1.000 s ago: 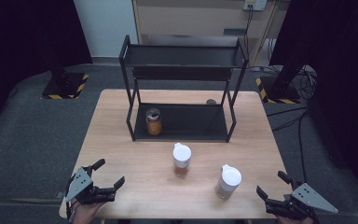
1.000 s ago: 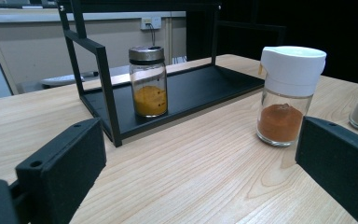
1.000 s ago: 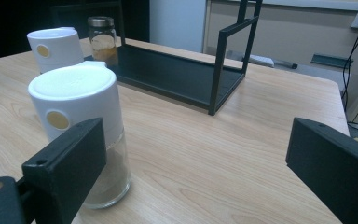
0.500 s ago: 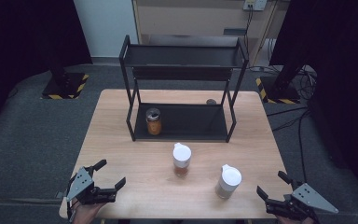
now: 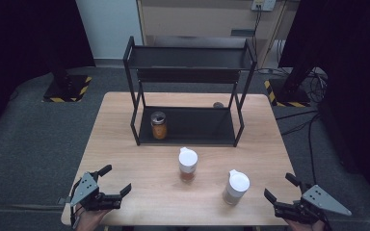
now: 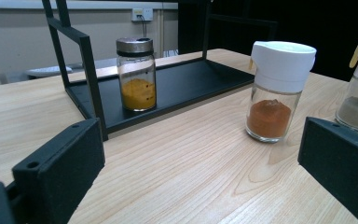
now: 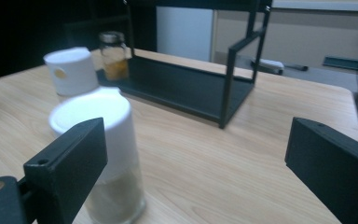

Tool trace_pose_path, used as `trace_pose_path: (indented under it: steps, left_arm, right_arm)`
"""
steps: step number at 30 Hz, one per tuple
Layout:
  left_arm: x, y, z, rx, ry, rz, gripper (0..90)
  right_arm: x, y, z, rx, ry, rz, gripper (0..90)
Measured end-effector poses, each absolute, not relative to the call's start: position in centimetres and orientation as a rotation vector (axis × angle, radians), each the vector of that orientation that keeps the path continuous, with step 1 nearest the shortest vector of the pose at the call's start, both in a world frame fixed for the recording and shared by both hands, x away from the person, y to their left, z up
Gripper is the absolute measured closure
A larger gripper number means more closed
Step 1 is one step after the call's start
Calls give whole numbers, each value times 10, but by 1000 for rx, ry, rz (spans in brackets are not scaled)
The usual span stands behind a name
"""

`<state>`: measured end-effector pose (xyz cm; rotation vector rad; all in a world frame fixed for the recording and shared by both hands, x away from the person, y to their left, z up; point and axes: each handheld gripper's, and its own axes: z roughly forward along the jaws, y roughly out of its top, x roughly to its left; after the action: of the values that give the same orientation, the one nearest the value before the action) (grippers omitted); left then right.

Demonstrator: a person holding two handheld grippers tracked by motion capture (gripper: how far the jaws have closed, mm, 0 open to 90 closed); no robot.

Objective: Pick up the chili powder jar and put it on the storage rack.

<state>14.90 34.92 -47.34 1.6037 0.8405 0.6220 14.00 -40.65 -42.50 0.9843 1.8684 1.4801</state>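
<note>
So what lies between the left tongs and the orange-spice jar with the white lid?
Nothing: in the high view, bare tabletop runs from the left tongs to the orange-spice jar. The left gripper view shows the same bare wood.

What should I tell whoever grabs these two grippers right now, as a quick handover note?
Left gripper: open, empty, at the table's near left edge.
Right gripper: open, empty, near right edge, beside the grey-powder jar.
Red-powder jar: upright mid-table, in front of the rack.
Yellow-powder jar: on the rack's lower shelf, left side.
Done: one jar shelved. Likely left: shelving both white-capped jars, neither touched.
</note>
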Motion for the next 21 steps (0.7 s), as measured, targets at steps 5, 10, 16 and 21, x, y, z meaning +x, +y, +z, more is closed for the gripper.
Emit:
trace_pose_path:
  steps: [5, 10, 16, 21]
  left_arm:
    - [149, 349, -473, 1604, 841, 618, 0]
    - [150, 349, -473, 1606, 837, 615, 0]
    - [150, 350, -473, 1602, 839, 611, 0]
    - [150, 350, -473, 1605, 835, 611, 0]
  right_arm:
    - [149, -398, -411, 960, 1889, 1490, 55]
    - [162, -386, -398, 920, 1931, 1494, 55]
    - [178, -370, -382, 889, 1982, 1506, 54]
    - [191, -355, -373, 878, 2018, 1522, 54]
